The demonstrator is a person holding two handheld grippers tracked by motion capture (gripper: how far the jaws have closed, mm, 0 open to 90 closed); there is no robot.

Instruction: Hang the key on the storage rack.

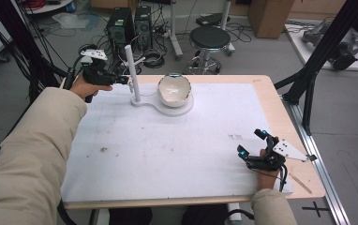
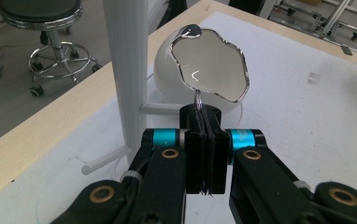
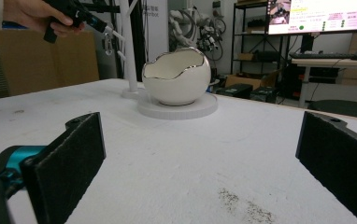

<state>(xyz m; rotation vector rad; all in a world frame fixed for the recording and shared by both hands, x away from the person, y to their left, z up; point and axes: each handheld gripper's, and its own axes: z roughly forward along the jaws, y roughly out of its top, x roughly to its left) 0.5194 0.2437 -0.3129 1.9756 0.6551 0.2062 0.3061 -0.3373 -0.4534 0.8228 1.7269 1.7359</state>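
Right gripper [image 3: 200,163] open; 1 bowl [image 1: 174,89], poss. ring in left gripper [image 2: 205,140].

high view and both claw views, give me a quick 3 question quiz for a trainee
1. True or false: the right claw is shut on the egg-shaped bowl.
2. Where does the bowl sit? A: on the round base of the white stand. B: on a black stool. C: straight on the wooden table edge.
3. Fill in: the left claw, up by the stand's post, is ___ on a thin wire piece.

Key: 1 false, it rests open near the right edge of the table, far from the bowl. 2 A. 3 shut.
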